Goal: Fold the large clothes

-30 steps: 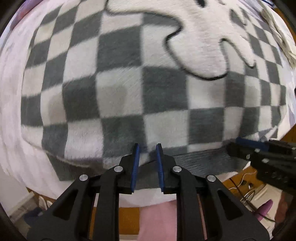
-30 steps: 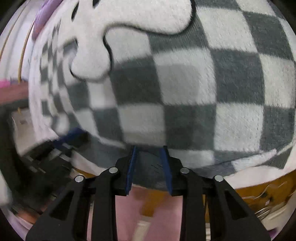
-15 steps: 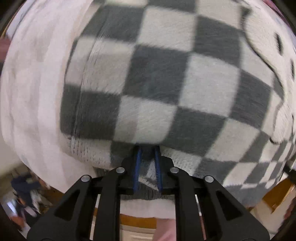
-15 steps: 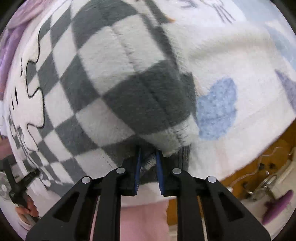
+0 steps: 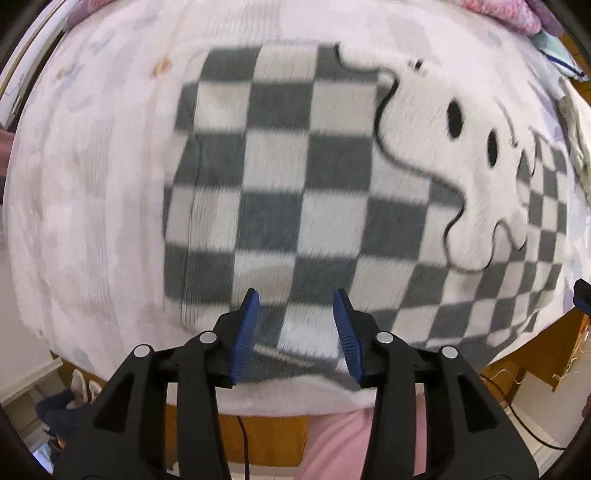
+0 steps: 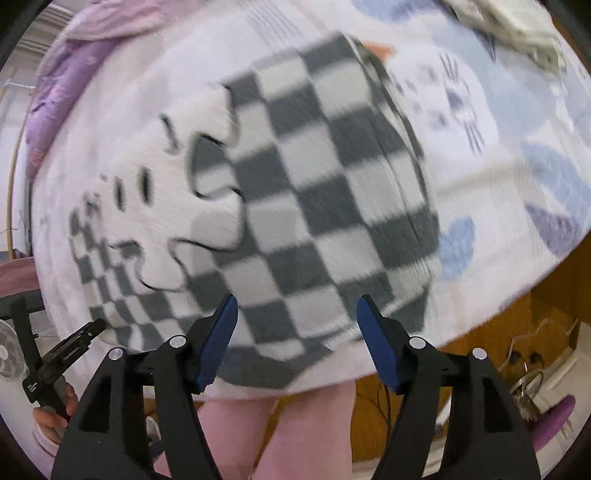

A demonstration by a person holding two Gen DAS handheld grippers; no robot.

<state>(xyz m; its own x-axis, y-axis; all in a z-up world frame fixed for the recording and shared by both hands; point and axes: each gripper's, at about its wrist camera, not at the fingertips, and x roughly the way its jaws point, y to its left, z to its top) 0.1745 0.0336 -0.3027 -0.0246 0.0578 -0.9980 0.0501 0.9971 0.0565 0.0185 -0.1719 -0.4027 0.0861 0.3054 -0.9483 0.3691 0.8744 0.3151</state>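
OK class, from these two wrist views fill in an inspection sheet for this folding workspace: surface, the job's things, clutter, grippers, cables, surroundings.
Surface: bed sheet, pale with blue cartoon prints.
Job's things: checkered fleece garment, grey and white with a white cartoon patch, lying folded on the sheet.
Clutter: purple bedding at the far edge; pale cloth pile at the other corner.
Grippers: left gripper and right gripper above the garment's near edge, jaws opening, nothing pinched.
Cables: dark cable below the bed edge.
Surroundings: wooden bed frame, small fan, shoes on the floor.
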